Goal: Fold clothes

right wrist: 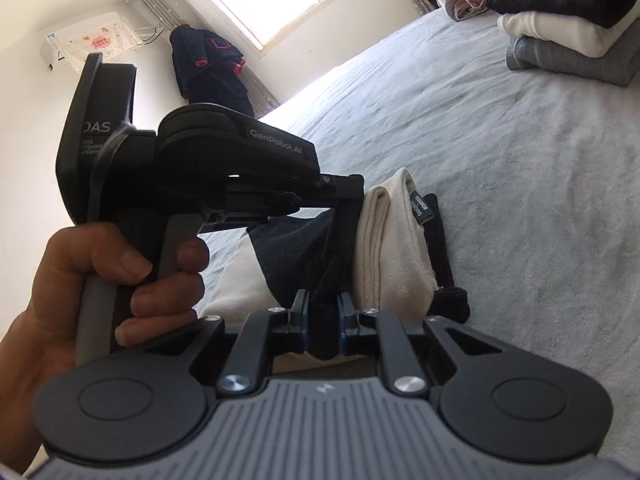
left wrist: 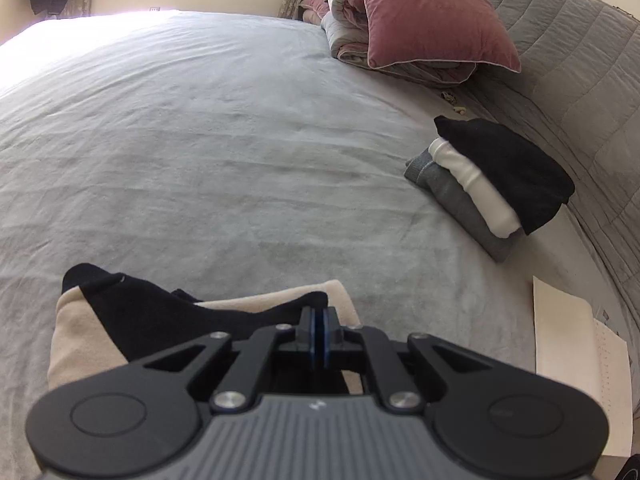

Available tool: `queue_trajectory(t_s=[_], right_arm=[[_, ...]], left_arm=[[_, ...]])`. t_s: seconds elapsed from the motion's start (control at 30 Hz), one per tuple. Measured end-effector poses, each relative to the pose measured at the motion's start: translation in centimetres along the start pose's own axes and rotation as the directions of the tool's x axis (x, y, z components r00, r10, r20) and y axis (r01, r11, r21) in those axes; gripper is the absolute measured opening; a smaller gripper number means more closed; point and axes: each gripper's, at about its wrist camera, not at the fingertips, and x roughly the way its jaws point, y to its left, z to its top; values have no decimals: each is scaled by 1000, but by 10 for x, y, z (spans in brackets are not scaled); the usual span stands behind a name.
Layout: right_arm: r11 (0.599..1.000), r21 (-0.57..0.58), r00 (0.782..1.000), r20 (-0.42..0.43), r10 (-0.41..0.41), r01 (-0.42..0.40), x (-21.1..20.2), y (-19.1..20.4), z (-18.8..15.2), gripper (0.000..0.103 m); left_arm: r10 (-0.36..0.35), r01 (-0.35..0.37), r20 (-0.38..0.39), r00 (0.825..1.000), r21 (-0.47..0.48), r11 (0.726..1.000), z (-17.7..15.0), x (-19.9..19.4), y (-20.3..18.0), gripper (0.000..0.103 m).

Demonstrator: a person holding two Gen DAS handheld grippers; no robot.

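we held the black-and-cream garment (right wrist: 384, 236) on the bed (left wrist: 240, 140): left hand-held gripper (left wrist: 319, 320) pinched together on its edge, right hand-held gripper (right wrist: 322, 312) clamped on dark cloth.

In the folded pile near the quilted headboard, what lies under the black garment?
Under the black garment lies a folded white piece, and below it a grey one on the bed sheet. Anything further inside the pile is covered.

L black two-finger gripper (left wrist: 319, 320): jaws pressed together, tilted down. R black two-finger gripper (right wrist: 323, 312): jaws pinched narrow. Bare hand (right wrist: 92, 280) wraps L gripper's handle.
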Motion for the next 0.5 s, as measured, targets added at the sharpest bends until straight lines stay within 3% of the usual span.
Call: queue_trajectory(t_s=[0.17, 0.23, 0.37, 0.5], right_arm=[[1000, 10, 999, 40, -7, 7, -6, 0, 1, 36], [1000, 19, 998, 59, -22, 21, -12, -1, 3, 52], [999, 52, 997, 70, -14, 10, -13, -9, 6, 52], [994, 107, 998, 66, 15, -22, -5, -14, 8, 52]], left_arm=[[-91, 93, 45, 995, -40, 995, -10, 0, 17, 9], [-148, 155, 79, 986, -103, 983, -9, -16, 31, 21], [-235, 264, 160, 959, -195, 945, -8, -48, 56, 24], [-206, 248, 225, 952, -175, 953, -19, -79, 76, 29]])
